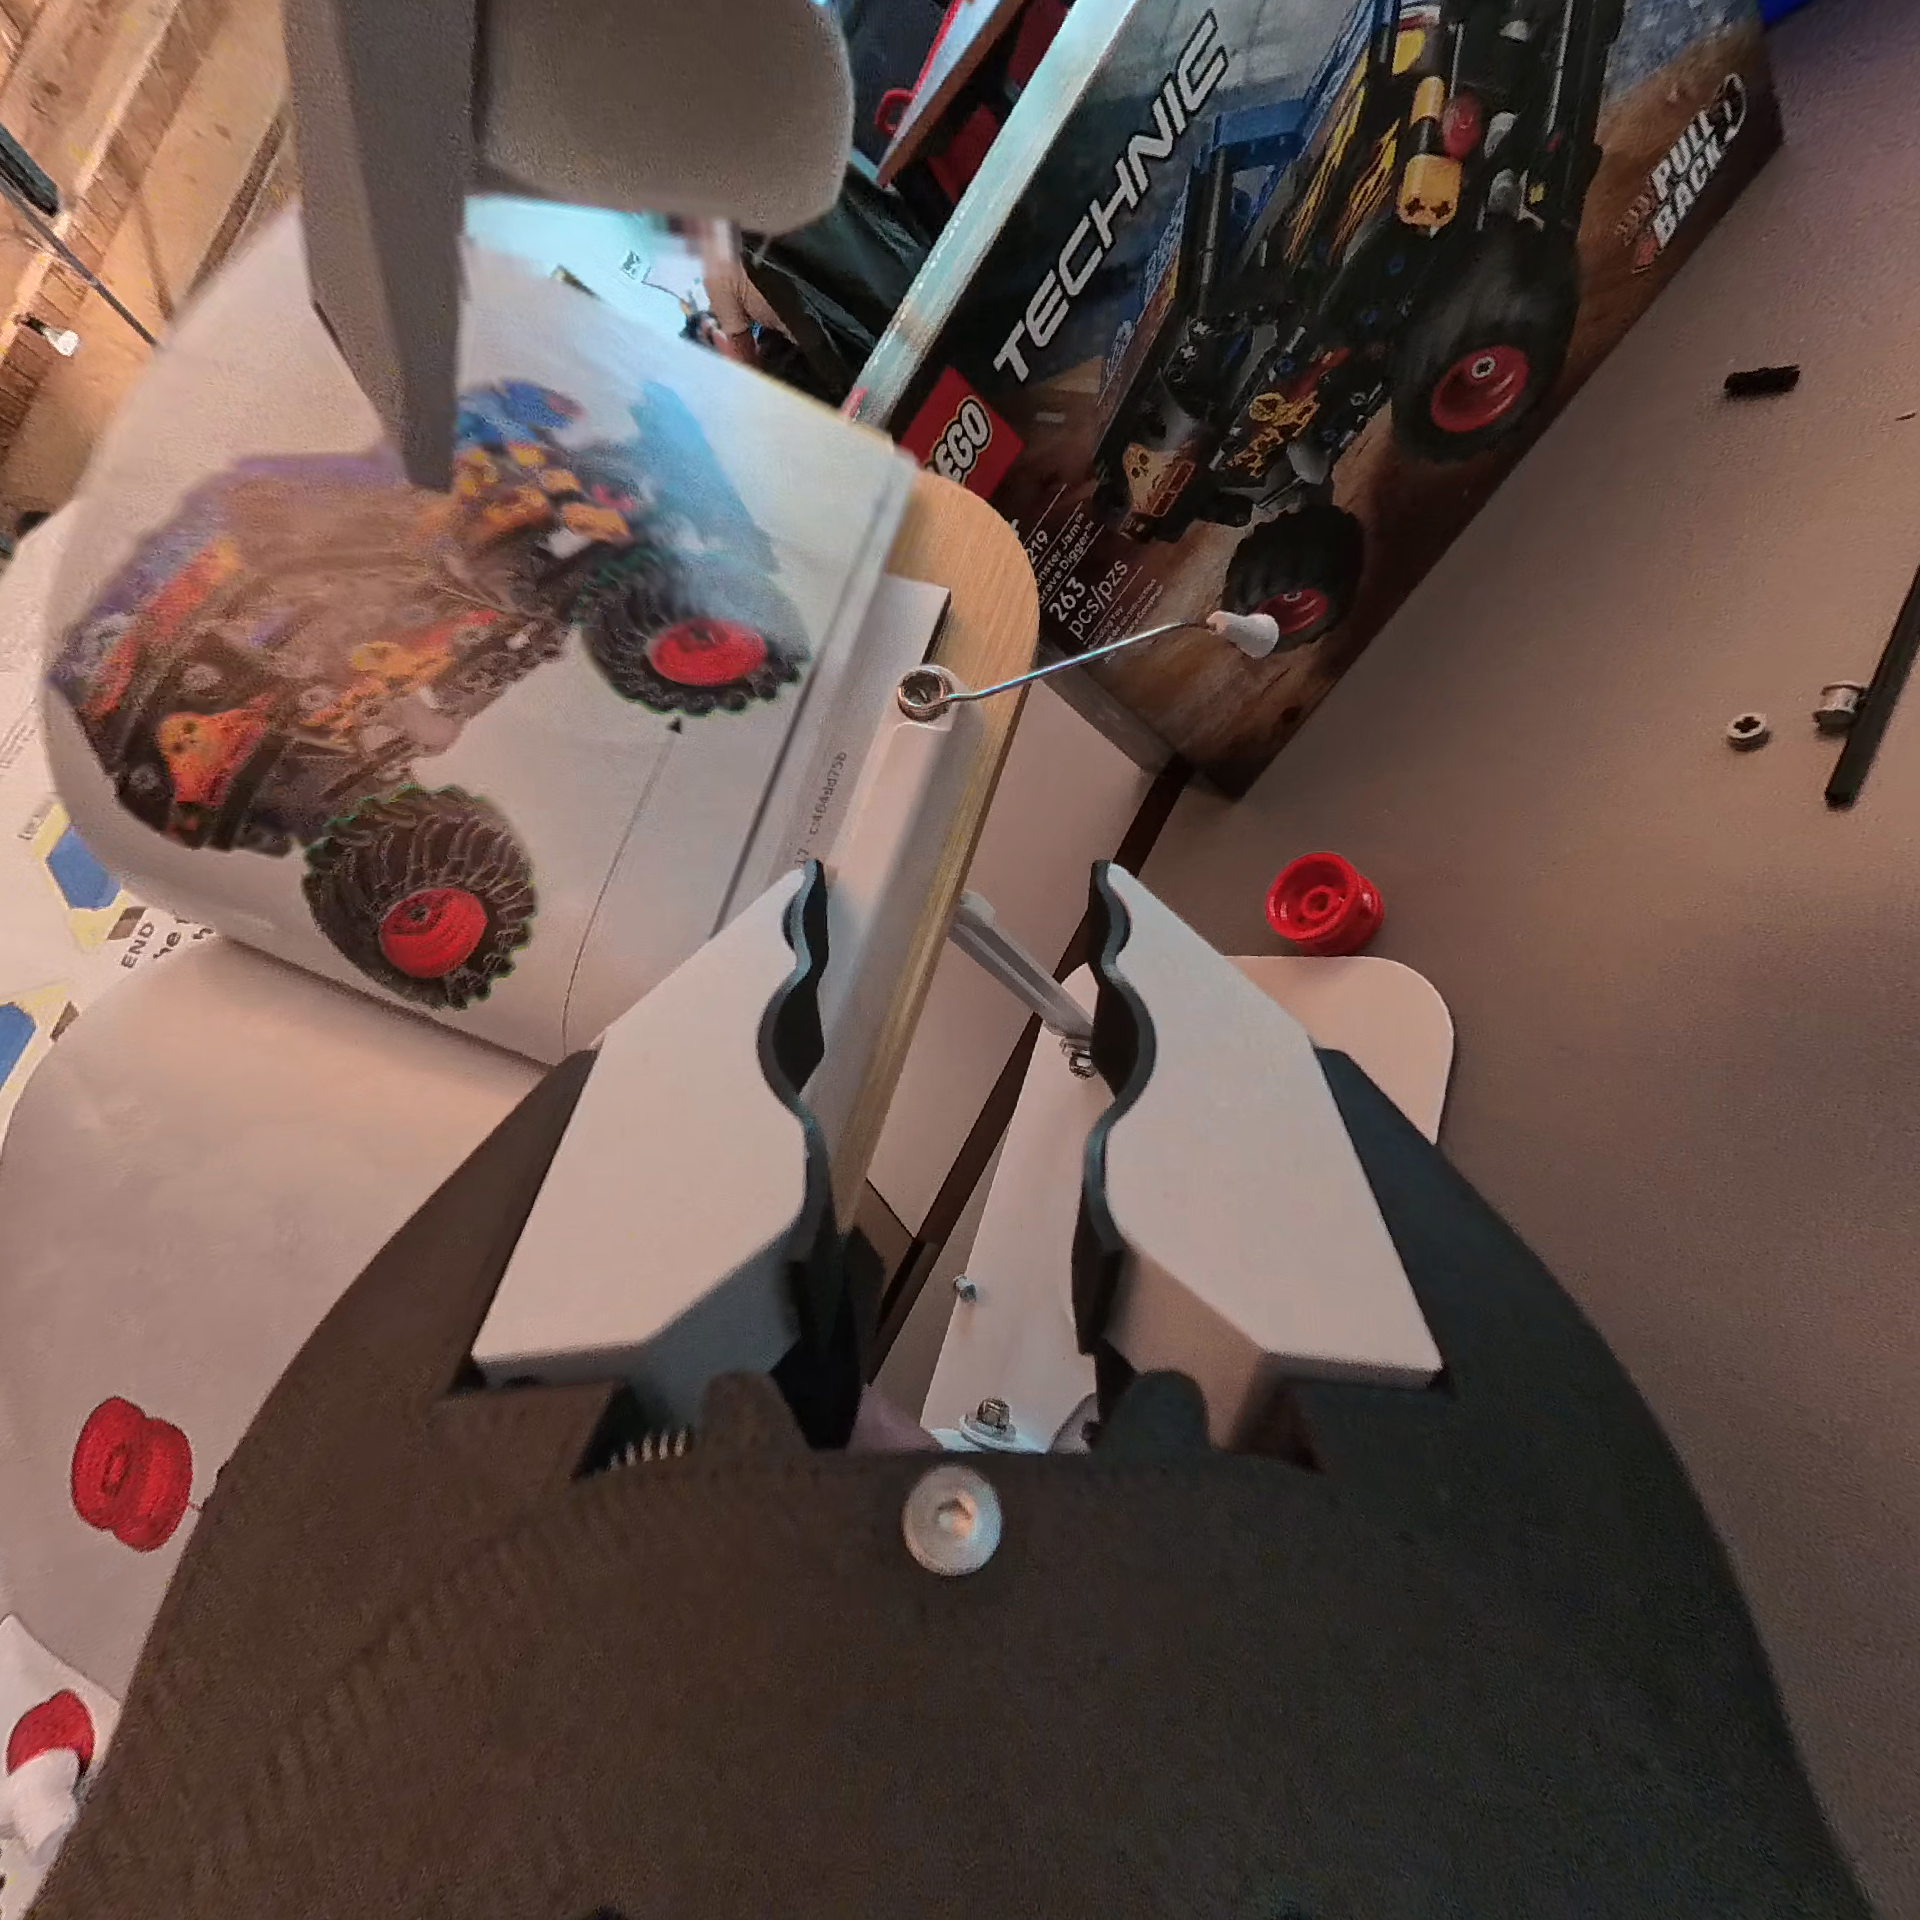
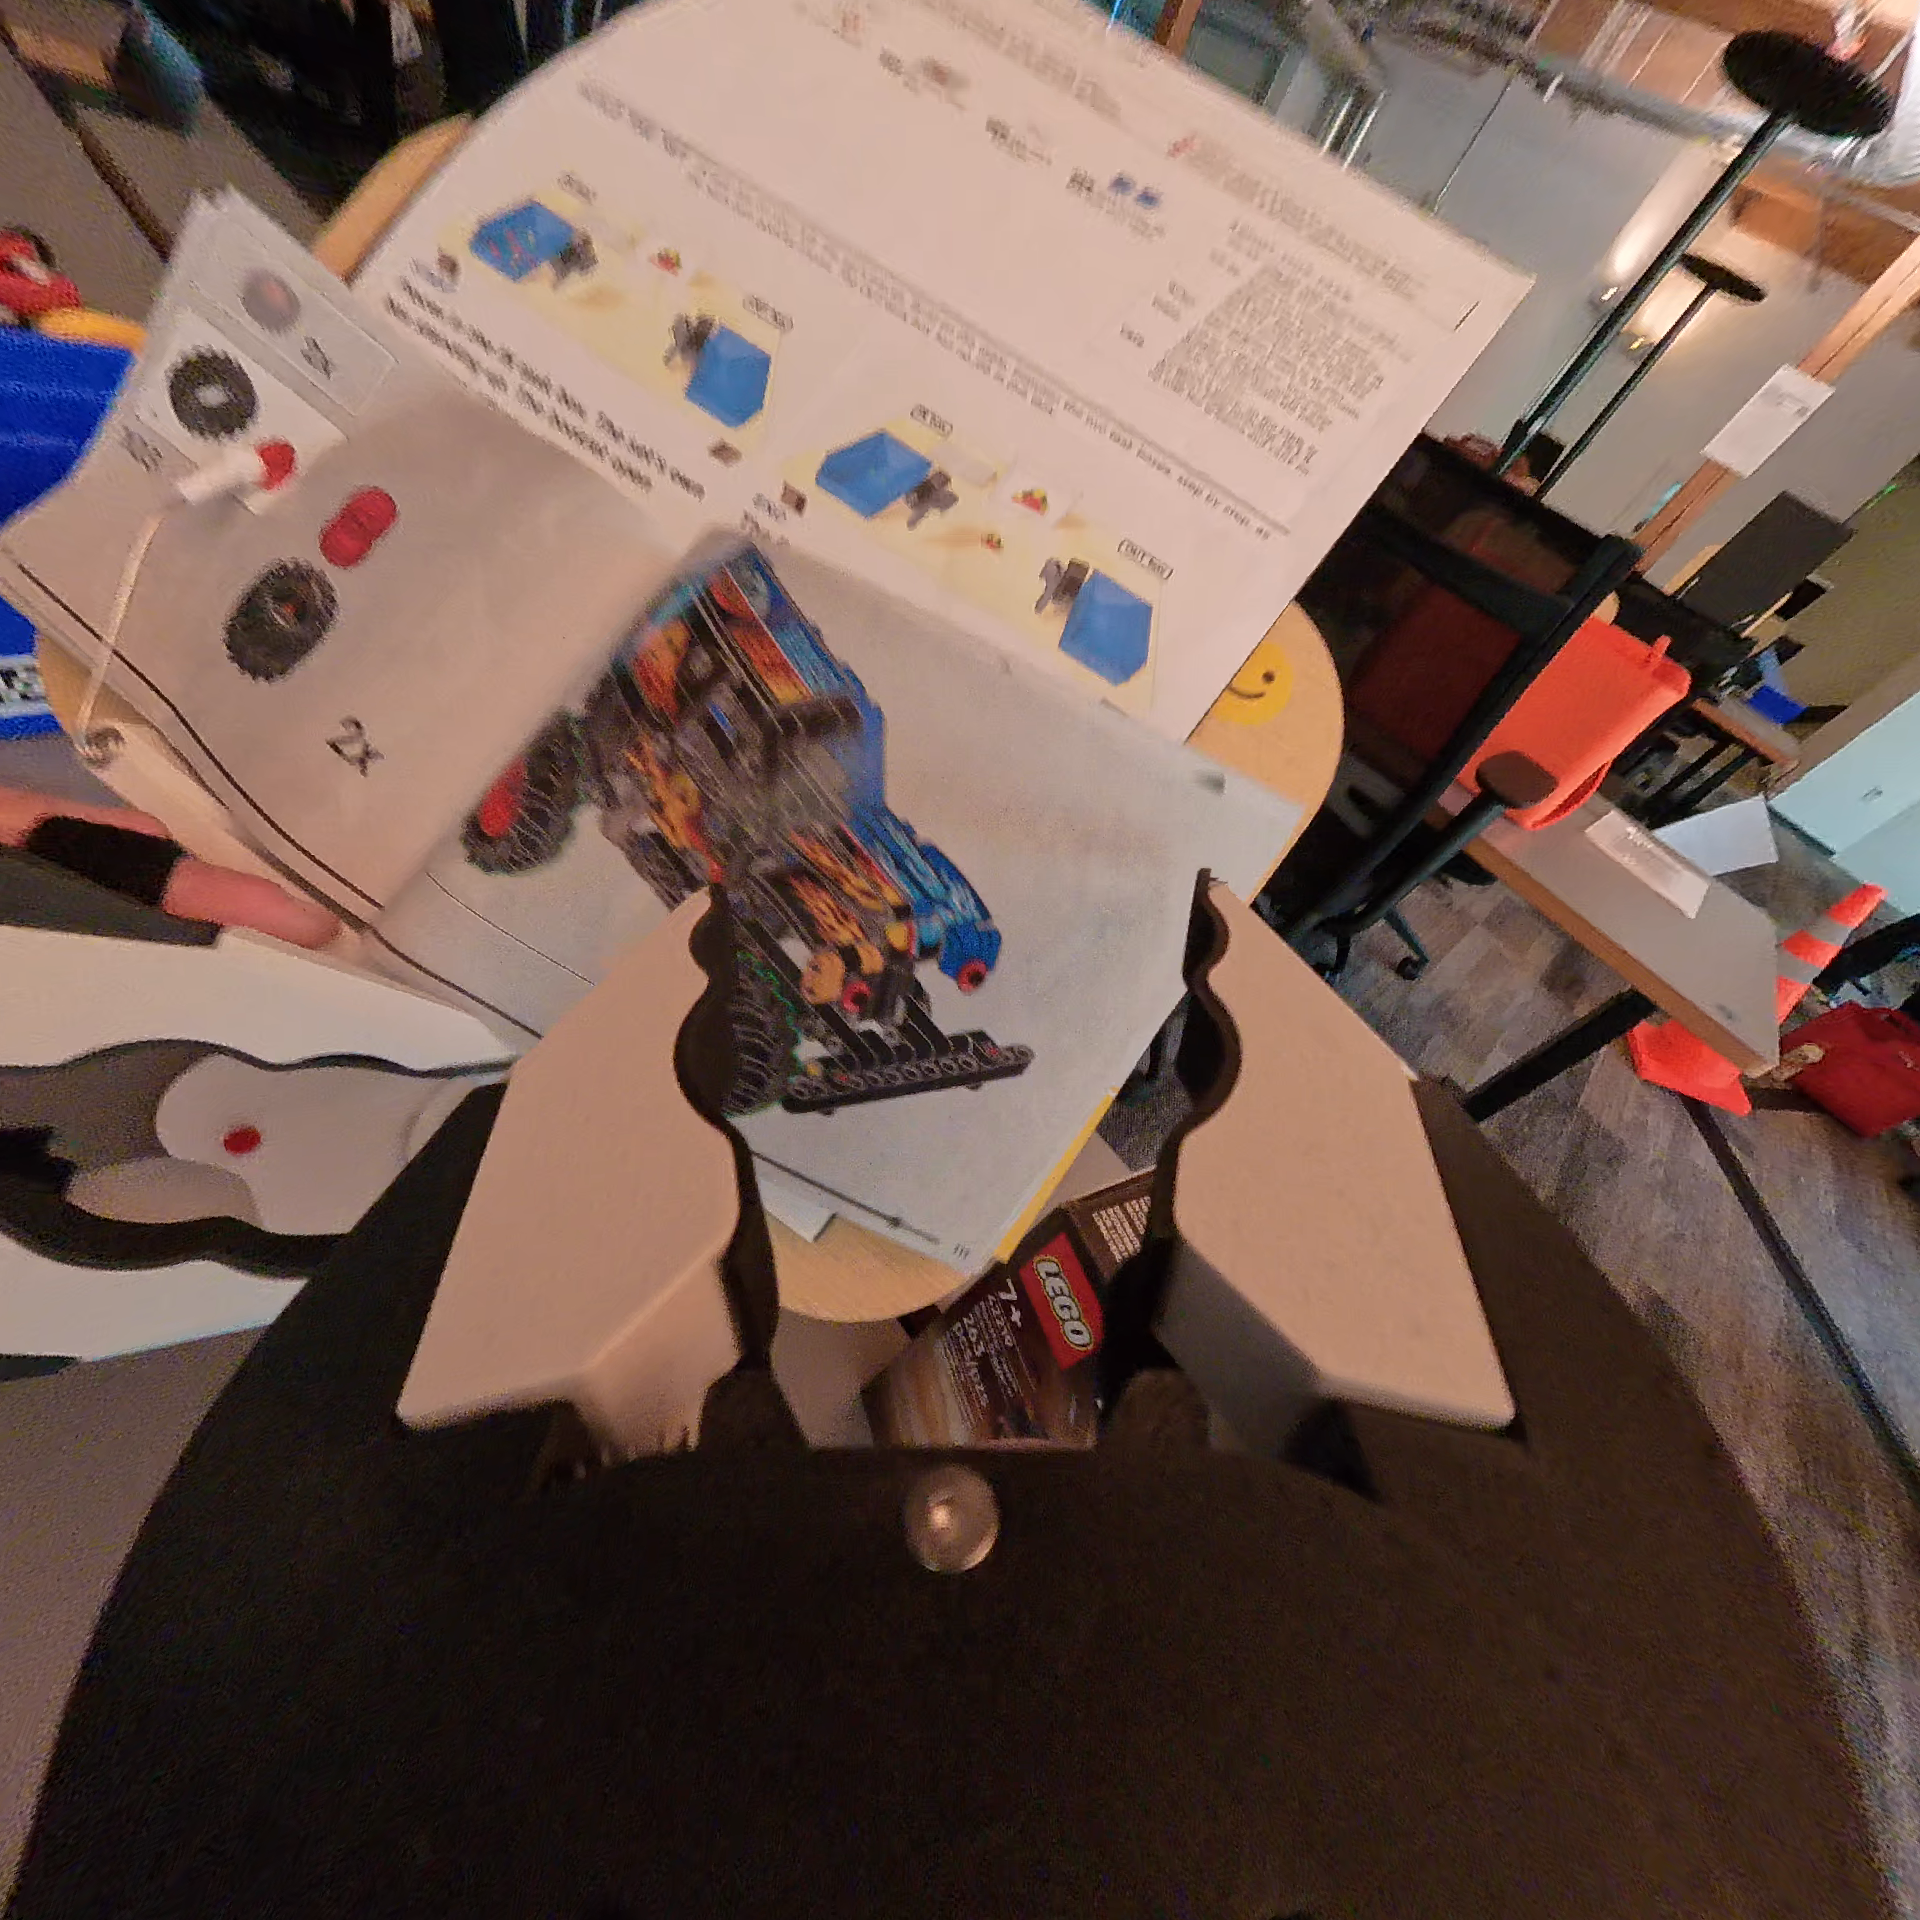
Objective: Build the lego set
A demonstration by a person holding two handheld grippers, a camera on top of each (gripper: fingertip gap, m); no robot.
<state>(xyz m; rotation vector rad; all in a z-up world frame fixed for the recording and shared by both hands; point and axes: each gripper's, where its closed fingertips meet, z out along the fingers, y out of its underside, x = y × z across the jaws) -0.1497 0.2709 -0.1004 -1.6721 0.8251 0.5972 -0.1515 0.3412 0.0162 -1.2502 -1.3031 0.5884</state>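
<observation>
Grey worktop (image 1: 1558, 1039): left fingers (image 1: 961, 914) apart, empty, booklet (image 1: 468, 675) left of them, red wheel (image 1: 1322, 902) right; right fingers (image 2: 956, 935) apart before the booklet

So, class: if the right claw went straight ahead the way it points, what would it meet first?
Most likely the instruction booklet on its stand: the open right claw frames the truck picture. Depth is unclear.

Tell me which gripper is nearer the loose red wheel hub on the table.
Left. The left gripper hovers just beside the red wheel hub; the right gripper faces the instruction booklet, hub unseen.
</observation>
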